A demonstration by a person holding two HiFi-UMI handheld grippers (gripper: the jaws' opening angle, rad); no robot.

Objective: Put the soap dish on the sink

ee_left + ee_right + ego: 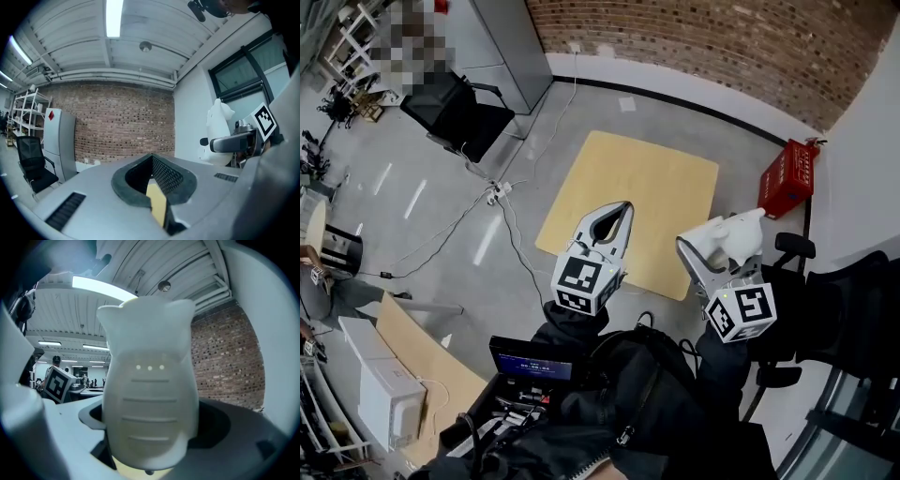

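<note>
Over a grey concrete floor with a pale wooden mat (630, 208) by a brick wall (722, 42), we hold the white ribbed plastic soap dish (149, 404) clamped in our right gripper (722, 251), the left gripper (619, 214) pinched together on nothing, and since no sink shows, we judge the carry is under way and next calls for finding it.

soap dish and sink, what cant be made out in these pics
- Sink: in none of the views, so the target spot is unknown.
- Where the jaws touch the soap dish: right gripper view, the dish itself covers the contact.
- Room ahead: right gripper view, mostly blocked by the dish.
- Top-left corner: head view, covered by a mosaic patch.
</note>
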